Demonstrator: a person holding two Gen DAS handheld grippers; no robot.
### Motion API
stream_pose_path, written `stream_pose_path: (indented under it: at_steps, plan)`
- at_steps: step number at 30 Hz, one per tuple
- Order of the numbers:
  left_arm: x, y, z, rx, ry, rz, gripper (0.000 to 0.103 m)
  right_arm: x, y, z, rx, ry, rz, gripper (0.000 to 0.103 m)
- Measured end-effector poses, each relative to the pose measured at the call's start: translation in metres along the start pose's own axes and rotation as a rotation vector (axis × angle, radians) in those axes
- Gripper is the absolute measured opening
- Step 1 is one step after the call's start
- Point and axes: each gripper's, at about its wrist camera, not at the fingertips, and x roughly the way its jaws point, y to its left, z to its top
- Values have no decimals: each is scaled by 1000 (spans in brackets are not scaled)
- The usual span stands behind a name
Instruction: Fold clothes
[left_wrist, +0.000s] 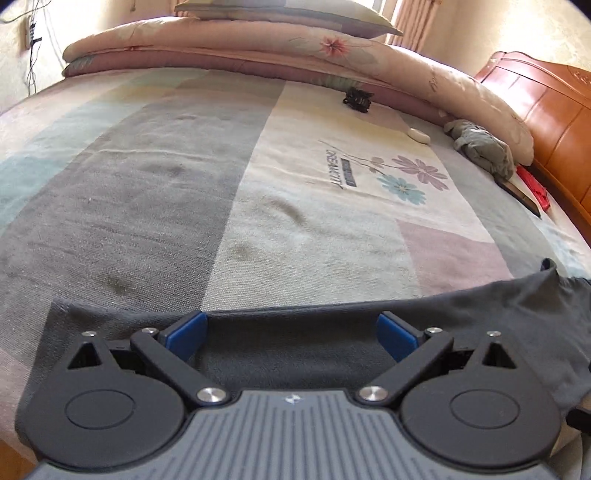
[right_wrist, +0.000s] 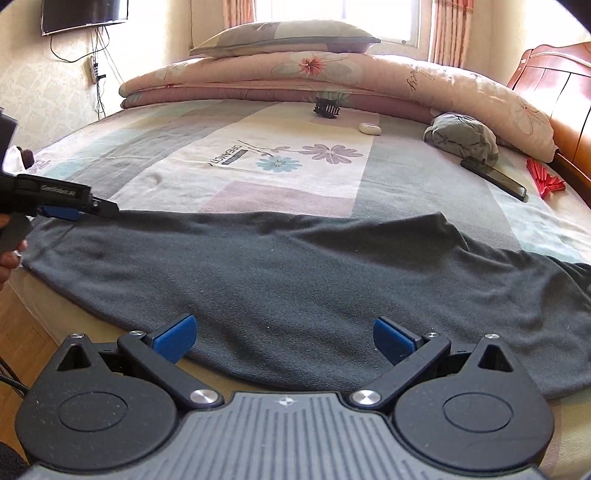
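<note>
Bed (right_wrist: 155, 177) with a pastel patchwork cotton sheet carries the work. Your dark grey knit garment (right_wrist: 280, 273) lies spread flat along the bed's near edge, its far hem running straight across and one end trailing off to your right. Folded pink floral quilt (right_wrist: 280, 77), a rolled grey-green cloth bundle (right_wrist: 463, 134) and a black phone (right_wrist: 495, 179) sit well apart from it, toward the headboard.

Your left gripper (left_wrist: 291, 334) hovers released over the garment's left end, with cloth between the spread jaws but not pinched. Your right gripper (right_wrist: 284, 338) is likewise released at the near hem.

Judged step: taking hold for the first fold. Next, lower each gripper onto an edge, clench on a single layer, then lift both together.
</note>
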Motion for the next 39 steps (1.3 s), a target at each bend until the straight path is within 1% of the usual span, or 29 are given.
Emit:
stream_pose_path:
  at_steps: [2, 4, 6, 7, 9, 10, 14, 17, 20, 23, 25, 26, 28, 31, 34, 36, 38, 39]
  plan:
    - [-11, 0, -6, 8, -2, -1, 98, 1, 2, 0, -4, 4, 2, 103]
    - [-20, 6, -13, 11, -13, 13, 98, 2, 5, 0, -11, 9, 5, 103]
    - [-22, 14, -21, 13, -21, 41, 98, 4, 9, -1, -14, 15, 15, 103]
    - [-20, 19, -23, 8, -18, 68, 98, 4, 11, -2, -16, 18, 19, 103]
    - [-14, 32, -28, -17, -3, 118, 98, 5, 14, -3, -23, 23, 25, 103]
    - [-13, 39, -29, -33, -4, 128, 98, 5, 16, -3, -27, 26, 28, 103]
    - [-23, 54, -25, -75, -41, 112, 98, 2, 19, -3, -38, 21, 26, 103]
    - [-23, 60, -19, -79, -60, 89, 98, 2, 20, -3, -33, 23, 27, 103]
    - [-10, 69, -17, -93, -55, 44, 98, 3, 22, -4, -39, 30, 25, 103]
    - [-3, 73, -12, -91, -64, 60, 98, 5, 23, -5, -49, 41, 18, 103]
    - [-3, 72, -7, -90, -55, 71, 98, 4, 22, -4, -43, 40, 16, 103]
    - [-5, 70, -5, -90, -49, 71, 98, 4, 21, -3, -38, 38, 18, 103]
    - [-15, 63, -5, -75, -67, 50, 98, 4, 20, 0, -21, 28, 19, 103]
    - [-28, 54, -16, -66, -69, 15, 98, 4, 18, 0, -6, 28, 28, 103]
    - [-26, 52, -32, -80, -21, 18, 98, 6, 19, -1, 1, 40, 38, 103]
    - [-30, 54, -41, -79, -27, 23, 98, 8, 19, -2, 12, 48, 47, 103]
    - [-42, 58, -43, -95, -26, 11, 98, 7, 20, -3, 19, 46, 58, 103]
    - [-51, 63, -44, -114, -39, 3, 98, 7, 20, -3, 23, 45, 63, 103]
